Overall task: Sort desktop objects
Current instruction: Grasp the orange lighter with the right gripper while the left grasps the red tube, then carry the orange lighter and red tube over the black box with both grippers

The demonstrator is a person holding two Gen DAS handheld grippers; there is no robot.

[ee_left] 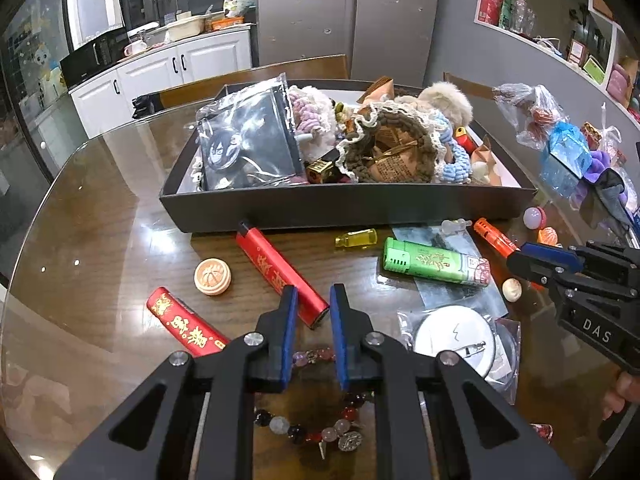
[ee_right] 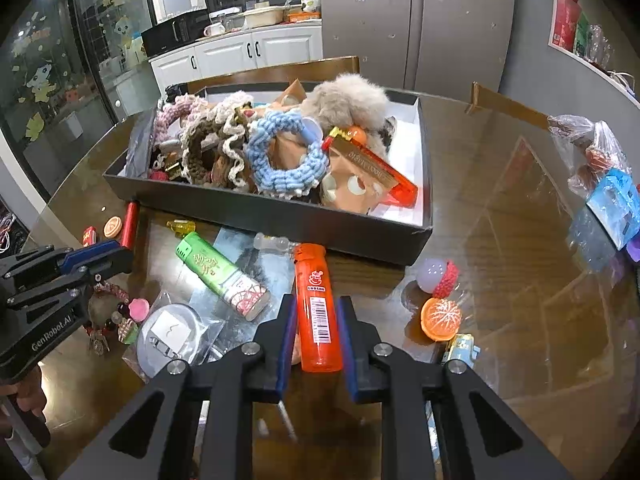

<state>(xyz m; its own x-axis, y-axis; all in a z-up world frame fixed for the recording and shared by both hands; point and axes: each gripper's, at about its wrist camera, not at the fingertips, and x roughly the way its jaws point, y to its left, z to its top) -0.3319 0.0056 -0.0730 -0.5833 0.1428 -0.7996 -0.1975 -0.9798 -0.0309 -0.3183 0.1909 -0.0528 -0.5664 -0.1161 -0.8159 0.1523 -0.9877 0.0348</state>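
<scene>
Right gripper, jaws apart, straddles the orange lighter at lower centre on the worktop; left gripper likewise open. Pickup step, I judge: next, close, then lift toward the box above.

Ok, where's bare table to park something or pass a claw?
Bare wood lies left of the black box, beyond the round peach disc, and right of the box past the orange slice toy. Crowded: the strip in front of the box, with the green lighter, orange lighter and bagged badge.
</scene>
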